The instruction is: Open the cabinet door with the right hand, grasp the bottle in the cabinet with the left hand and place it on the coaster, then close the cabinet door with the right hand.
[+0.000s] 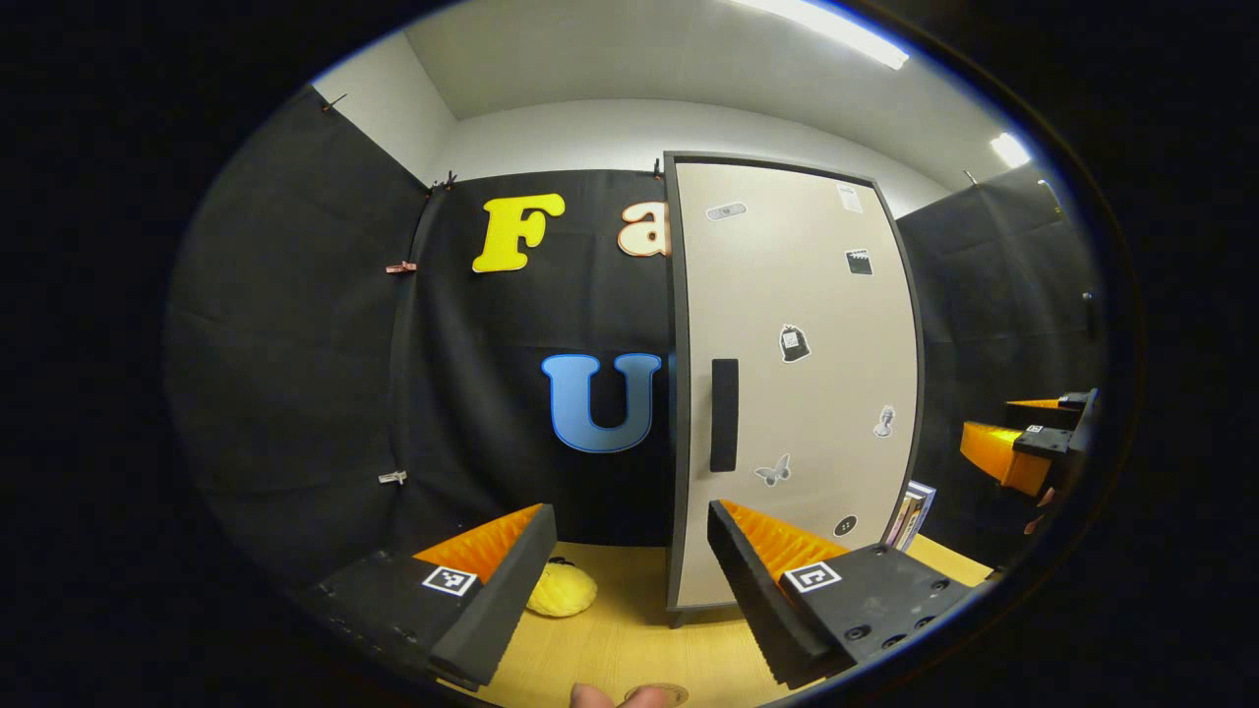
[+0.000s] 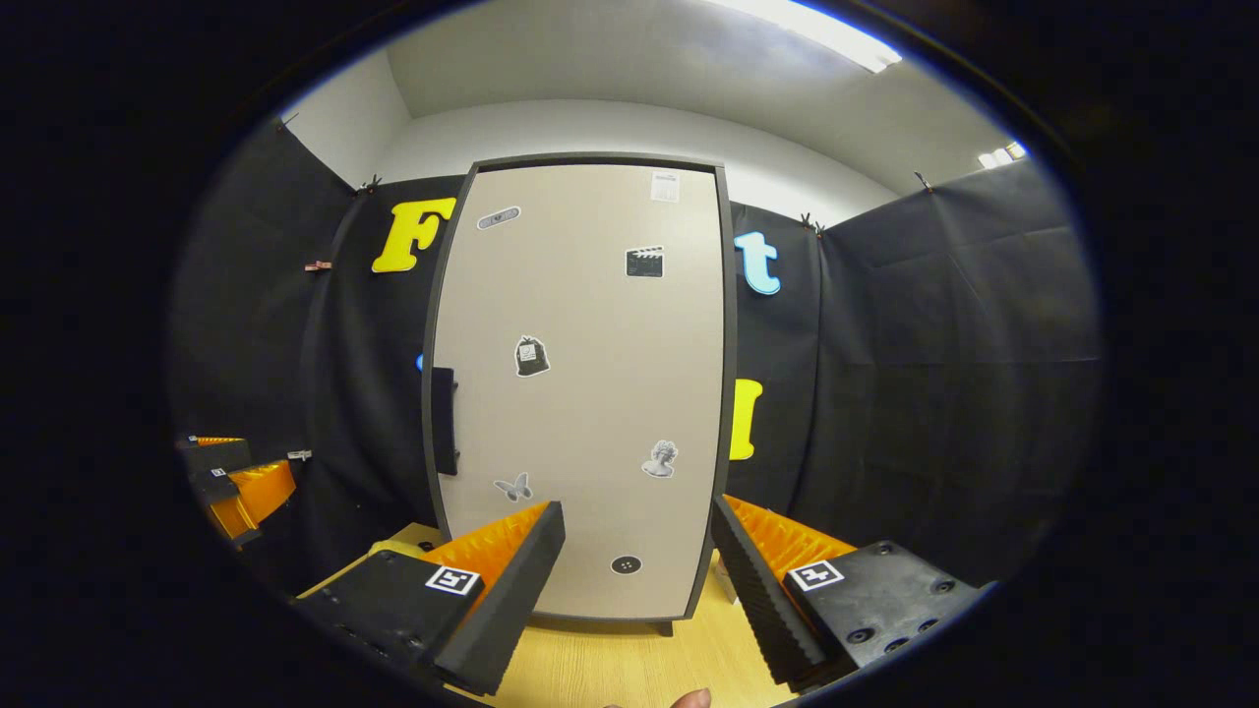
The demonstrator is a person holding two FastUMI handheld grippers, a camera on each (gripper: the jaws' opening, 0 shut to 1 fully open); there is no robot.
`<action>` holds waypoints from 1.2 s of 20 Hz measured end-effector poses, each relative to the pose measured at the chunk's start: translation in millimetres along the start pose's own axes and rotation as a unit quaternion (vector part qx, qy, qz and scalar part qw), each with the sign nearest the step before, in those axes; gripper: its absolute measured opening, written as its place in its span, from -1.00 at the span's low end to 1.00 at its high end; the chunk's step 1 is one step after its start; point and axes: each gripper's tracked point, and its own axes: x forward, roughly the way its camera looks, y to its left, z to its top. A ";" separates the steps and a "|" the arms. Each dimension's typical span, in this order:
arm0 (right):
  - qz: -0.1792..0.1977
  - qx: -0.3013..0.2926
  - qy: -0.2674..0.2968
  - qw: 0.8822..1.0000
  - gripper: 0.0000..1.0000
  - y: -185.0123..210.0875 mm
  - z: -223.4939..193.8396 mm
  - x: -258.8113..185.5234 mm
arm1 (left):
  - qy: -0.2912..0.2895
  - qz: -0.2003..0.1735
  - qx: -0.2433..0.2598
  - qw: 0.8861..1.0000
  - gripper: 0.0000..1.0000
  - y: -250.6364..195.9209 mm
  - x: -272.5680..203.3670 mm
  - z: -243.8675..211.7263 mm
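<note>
Door (image 1: 797,383) closed, both grippers spread and empty in front of it.
Left gripper view: the left gripper (image 1: 629,580) hangs released over the wooden table (image 1: 629,639), facing the cabinet's handle (image 1: 724,414); a yellow object (image 1: 561,590) lies on the table left of the cabinet, and the right gripper (image 1: 1023,442) shows at the right edge. Right gripper view: the right gripper (image 2: 634,580) is likewise released, squarely facing the door (image 2: 590,393), handle (image 2: 444,421) at its left edge; the left gripper (image 2: 231,482) shows far left.

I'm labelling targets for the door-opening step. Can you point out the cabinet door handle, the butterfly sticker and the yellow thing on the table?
cabinet door handle (image 1: 724,414): left gripper view, middle of the black bar.
butterfly sticker (image 2: 512,487): right gripper view, centre of the wings.
yellow thing (image 1: 563,590): left gripper view, its rounded top.
</note>
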 end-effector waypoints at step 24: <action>0.093 0.023 -0.016 0.995 0.94 153.8 35.3 101.1 | -0.004 0.043 0.010 0.999 0.94 21.1 3.4 -3.3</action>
